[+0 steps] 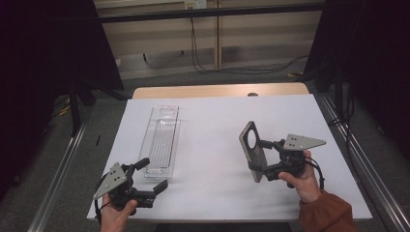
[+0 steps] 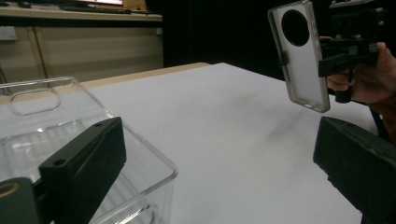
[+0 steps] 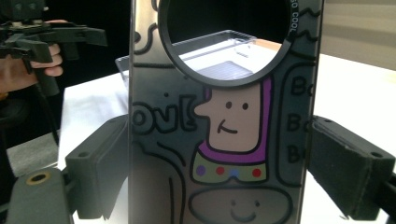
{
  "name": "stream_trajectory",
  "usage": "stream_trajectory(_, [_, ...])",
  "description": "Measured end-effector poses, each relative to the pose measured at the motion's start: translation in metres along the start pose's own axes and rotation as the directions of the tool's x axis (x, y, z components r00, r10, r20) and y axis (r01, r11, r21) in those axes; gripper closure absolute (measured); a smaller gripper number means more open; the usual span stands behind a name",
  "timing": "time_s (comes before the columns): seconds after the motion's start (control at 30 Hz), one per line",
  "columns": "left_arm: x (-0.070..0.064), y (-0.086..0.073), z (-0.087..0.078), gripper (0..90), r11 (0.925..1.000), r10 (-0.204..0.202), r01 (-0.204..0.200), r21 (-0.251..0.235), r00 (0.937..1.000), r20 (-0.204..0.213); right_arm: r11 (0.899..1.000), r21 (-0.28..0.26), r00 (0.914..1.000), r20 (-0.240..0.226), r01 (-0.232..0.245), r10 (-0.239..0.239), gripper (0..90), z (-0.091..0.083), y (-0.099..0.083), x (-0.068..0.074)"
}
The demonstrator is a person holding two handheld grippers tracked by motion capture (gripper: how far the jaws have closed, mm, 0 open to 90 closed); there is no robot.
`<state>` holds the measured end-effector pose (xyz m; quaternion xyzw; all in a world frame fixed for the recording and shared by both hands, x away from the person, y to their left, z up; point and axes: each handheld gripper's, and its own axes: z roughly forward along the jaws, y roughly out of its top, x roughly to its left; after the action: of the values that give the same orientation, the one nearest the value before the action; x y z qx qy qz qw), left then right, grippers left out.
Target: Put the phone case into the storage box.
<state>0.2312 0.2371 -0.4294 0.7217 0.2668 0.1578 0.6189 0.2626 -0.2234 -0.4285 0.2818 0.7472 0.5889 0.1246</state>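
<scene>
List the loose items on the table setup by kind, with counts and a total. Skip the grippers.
Clear plastic rectangular tray on the white tabletop: 1
Phone case with a round camera cutout and cartoon print, held upright off the table in the right gripper: 1
Total: 2

White table [image 1: 217,125], clear, perhaps plastic tray [image 1: 162,140]

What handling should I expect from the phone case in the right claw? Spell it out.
The phone case is thin and see-through at the rim, so probably light and slightly bendy. The right claw pinches it across its side edges, upright; squeezing could bow it. Its glossy printed back may slip between the pads.
</scene>
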Motion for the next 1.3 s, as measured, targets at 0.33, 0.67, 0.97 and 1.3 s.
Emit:
stream_trajectory(0.33, [-0.010,0.014,0.029,1.4,0.9987,0.046,-0.043,-0.028,0.9938,0.101,1.000,-0.016,0.9963,-0.085,0.011,-0.012,11.8,0.012,0.001,0.012])
stream_trajectory(0.67, [-0.018,0.032,0.063,1.3,0.9952,0.084,-0.069,-0.069,0.9652,0.248,0.999,-0.033,0.9890,-0.146,0.019,-0.024,11.8,0.019,0.003,0.021])
stream_trajectory(0.97, [-0.027,0.039,0.082,1.2,0.9913,0.100,-0.070,-0.111,0.9507,0.293,0.999,-0.040,0.9856,-0.164,0.035,-0.042,11.8,0.024,0.004,0.026])
stream_trajectory(1.3, [-0.032,0.047,0.105,0.7,0.9896,0.120,-0.081,-0.119,0.9223,0.368,0.997,-0.058,0.9772,-0.204,0.050,-0.060,11.8,0.031,0.006,0.031])
